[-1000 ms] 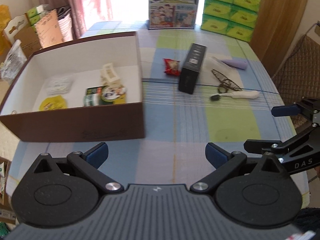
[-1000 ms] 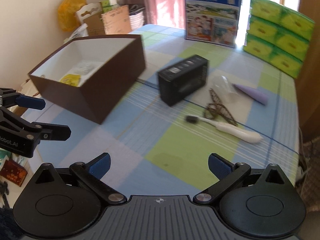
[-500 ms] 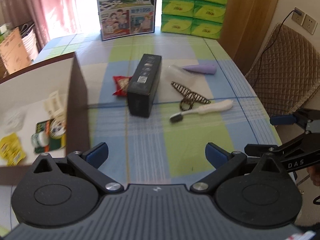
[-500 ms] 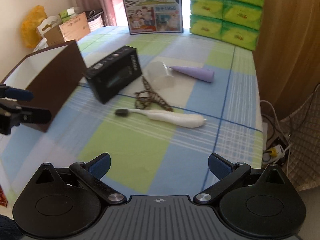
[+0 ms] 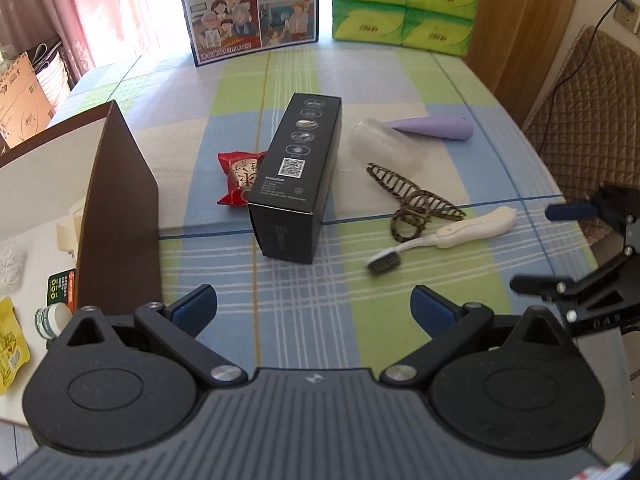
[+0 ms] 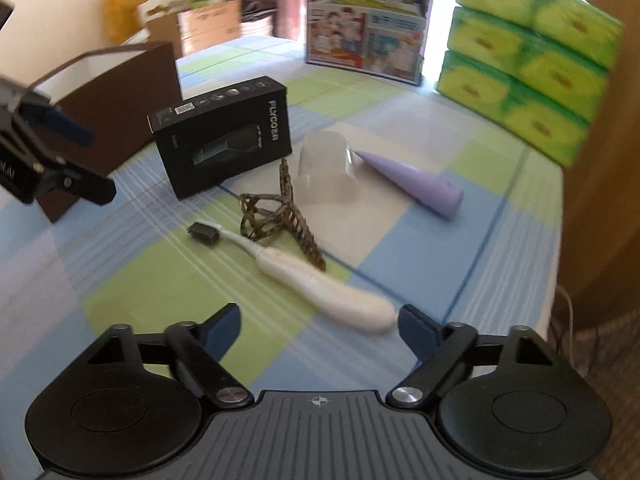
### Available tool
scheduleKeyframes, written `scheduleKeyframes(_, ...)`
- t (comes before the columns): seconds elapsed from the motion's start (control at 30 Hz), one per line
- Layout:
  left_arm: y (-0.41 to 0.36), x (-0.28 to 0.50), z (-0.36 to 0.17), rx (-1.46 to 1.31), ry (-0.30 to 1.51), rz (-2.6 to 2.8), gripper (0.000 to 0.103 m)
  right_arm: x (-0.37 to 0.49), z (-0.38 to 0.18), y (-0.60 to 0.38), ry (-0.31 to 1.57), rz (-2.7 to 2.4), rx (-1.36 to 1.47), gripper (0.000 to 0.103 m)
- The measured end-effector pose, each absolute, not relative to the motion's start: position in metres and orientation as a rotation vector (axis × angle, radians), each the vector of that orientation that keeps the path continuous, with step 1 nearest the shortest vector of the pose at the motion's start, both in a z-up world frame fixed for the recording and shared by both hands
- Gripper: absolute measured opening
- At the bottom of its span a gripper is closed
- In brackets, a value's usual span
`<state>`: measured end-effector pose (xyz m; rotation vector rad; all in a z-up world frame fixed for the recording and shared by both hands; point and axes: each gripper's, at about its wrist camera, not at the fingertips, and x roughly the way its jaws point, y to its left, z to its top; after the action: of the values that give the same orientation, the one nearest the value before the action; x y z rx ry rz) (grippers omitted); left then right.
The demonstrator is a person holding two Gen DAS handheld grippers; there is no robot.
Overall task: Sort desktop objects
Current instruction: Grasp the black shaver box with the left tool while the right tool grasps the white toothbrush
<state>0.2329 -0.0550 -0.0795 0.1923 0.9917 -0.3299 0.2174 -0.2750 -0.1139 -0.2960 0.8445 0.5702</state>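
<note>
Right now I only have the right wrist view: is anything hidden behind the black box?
Observer: Yes. A red snack packet lies right beside the black box, on the side facing the brown box.
Operator: Is the brown box empty?
Observer: No. A yellow packet and a small jar lie inside it.
Operator: What is the left gripper doing?
Observer: The left gripper has its jaws wide open with nothing between them.
</note>
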Motion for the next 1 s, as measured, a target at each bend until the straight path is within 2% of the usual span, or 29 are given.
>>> scheduleKeyframes(0.2, -0.055, 0.249, -0.078, 0.226, 0.984, -0.337, 0.101, 0.241, -0.133, -0.267, 0.859, 0.645, -0.367, 0.061)
scheduleKeyframes(0.27, -0.055, 0.253, -0.077, 0.235, 0.982, -0.343, 0.101, 0.242, -0.135, -0.267, 0.872, 0.682, -0.368, 0.040)
scheduleKeyframes(0.43, -0.056, 0.260, -0.073, 0.262, 0.979, -0.371, 0.101, 0.226, -0.132, -0.267, 0.903, 0.751, -0.378, 0.025)
scheduleKeyframes(0.7, -0.066, 0.287, -0.069, 0.353, 0.934, -0.411, 0.101, 0.178, -0.127, -0.275, 0.946, 0.656, -0.284, 0.022)
scheduleKeyframes(1.0, -0.082, 0.324, -0.092, 0.415, 0.946, -0.437, 0.089, 0.120, -0.121, -0.291, 0.993, 0.352, -0.117, 0.022)
